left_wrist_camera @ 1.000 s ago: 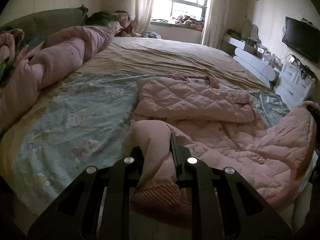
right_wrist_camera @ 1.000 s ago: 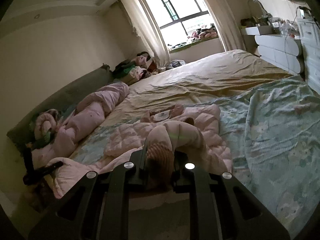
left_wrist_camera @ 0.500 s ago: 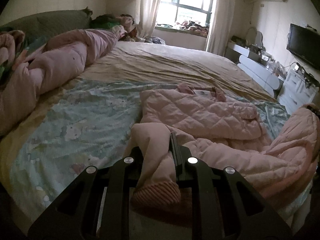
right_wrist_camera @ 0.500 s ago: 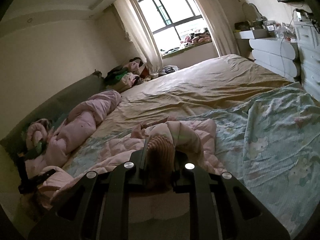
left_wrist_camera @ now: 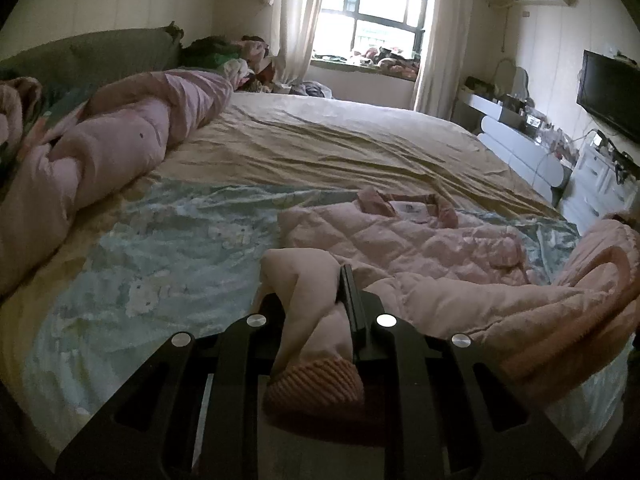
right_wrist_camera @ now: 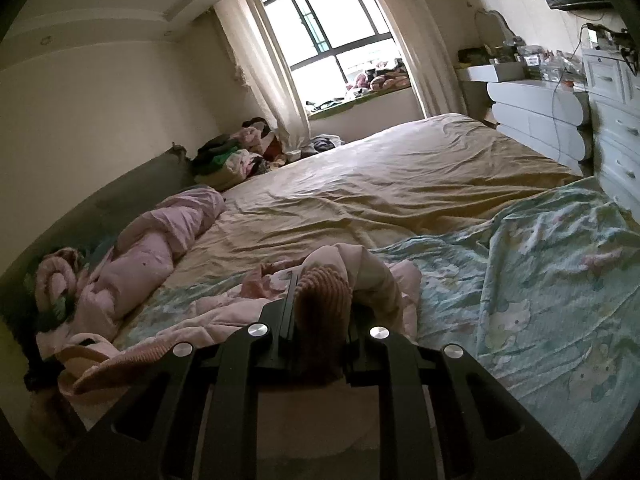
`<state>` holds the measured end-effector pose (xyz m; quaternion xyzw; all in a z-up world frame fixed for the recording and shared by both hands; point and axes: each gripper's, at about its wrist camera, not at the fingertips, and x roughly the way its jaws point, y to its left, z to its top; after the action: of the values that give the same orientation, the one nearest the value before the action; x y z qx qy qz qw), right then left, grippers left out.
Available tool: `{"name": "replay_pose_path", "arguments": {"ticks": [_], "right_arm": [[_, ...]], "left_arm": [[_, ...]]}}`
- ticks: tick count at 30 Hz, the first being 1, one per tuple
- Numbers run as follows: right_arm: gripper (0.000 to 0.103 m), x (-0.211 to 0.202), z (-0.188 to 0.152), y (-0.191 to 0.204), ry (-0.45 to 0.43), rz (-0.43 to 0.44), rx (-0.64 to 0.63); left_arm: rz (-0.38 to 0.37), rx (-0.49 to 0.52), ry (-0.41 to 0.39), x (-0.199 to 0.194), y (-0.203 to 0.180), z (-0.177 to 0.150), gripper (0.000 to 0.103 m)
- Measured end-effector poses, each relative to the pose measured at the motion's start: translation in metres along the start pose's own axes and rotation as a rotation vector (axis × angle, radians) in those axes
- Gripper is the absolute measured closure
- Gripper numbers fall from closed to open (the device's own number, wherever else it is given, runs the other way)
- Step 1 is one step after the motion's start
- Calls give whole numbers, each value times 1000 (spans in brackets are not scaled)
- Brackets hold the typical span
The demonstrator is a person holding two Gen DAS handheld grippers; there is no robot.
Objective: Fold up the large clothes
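A pink quilted jacket [left_wrist_camera: 400,240] lies on the bed over a pale blue printed sheet [left_wrist_camera: 168,248], collar toward the window. My left gripper [left_wrist_camera: 320,300] is shut on the jacket's lower corner, whose ribbed hem [left_wrist_camera: 316,380] bunches between the fingers. The lifted hem runs off to the right edge of the left wrist view. In the right wrist view my right gripper [right_wrist_camera: 320,300] is shut on the other ribbed corner [right_wrist_camera: 324,300], and the rest of the jacket [right_wrist_camera: 224,308] trails down to the left.
A rolled pink duvet [left_wrist_camera: 120,152] lies along the bed's left side by a green headboard [left_wrist_camera: 100,52]. The tan bedsheet [right_wrist_camera: 400,176] stretches toward the window. White drawers [right_wrist_camera: 540,116] and a wall television [left_wrist_camera: 608,92] stand on the right. Clothes are piled [right_wrist_camera: 236,156] by the curtain.
Both grippers have carried the jacket's lower edge up and forward toward the collar. More of the hem is off the bed, and the window end of the room sits closer in both views.
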<state>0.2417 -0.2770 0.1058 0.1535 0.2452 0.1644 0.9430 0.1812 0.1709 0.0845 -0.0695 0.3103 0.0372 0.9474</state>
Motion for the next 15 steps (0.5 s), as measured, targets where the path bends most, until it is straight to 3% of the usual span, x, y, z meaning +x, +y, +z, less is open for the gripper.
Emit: {"name": "replay_pose_path", "arguments": {"ticks": [15], "right_arm": [[88, 47, 21, -16, 44, -75, 41]], "left_arm": [[-2, 22, -5, 42, -5, 35, 91]]}}
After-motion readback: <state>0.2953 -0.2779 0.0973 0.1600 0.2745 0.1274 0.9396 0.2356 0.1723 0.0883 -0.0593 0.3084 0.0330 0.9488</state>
